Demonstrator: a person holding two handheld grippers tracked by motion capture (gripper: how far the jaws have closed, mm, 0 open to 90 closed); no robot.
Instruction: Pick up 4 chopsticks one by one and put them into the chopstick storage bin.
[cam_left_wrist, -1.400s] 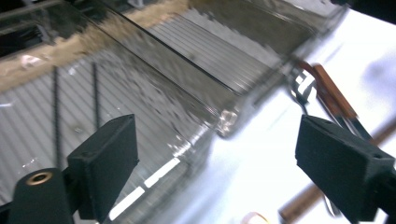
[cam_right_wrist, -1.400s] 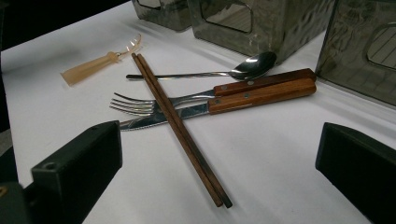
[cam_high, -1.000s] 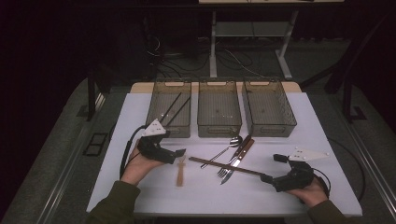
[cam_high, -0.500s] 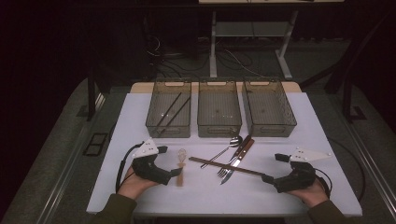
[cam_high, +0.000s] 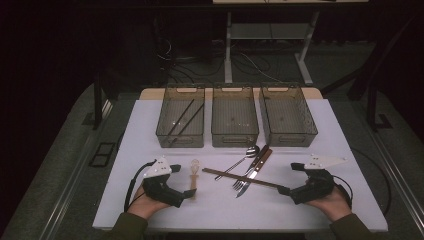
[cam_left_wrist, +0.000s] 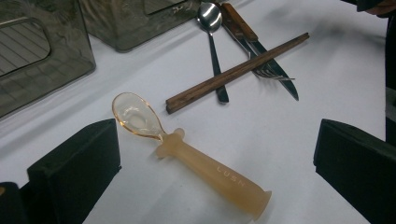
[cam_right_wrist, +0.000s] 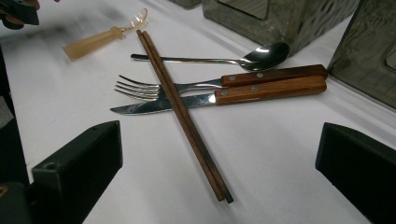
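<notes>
Your left gripper (cam_high: 187, 196) is wide open, empty, low over the table at about 7 o'clock in the high view, jaws straddling the translucent amber spoon (cam_left_wrist: 187, 161). The spoon lies flat between the jaws, bowl pointing away toward 11 o'clock in the left gripper view, thick handle end nearest you at 5 o'clock, so you're lined up on the handle, the only part fat enough to pinch. Neither jaw is touching it yet. Your right gripper (cam_high: 285, 190) is also wide open and empty, parked at 5 o'clock, its tip just beside the near end of the wooden chopsticks (cam_right_wrist: 180, 105). These lie diagonally across the fork (cam_right_wrist: 154, 87) and knife (cam_right_wrist: 196, 100), with the metal spoon (cam_right_wrist: 224, 59) beyond, so they have to come off first before the cutlery below is free. Three grey bins sit in a row at 12 o'clock; the left bin (cam_high: 167, 134) already has a dark pair of sticks in it, the middle bin (cam_high: 235, 137) and right bin (cam_high: 287, 136) look empty. Looks like sorting by type. My read: close left on the amber handle now and lift straight up.
</notes>
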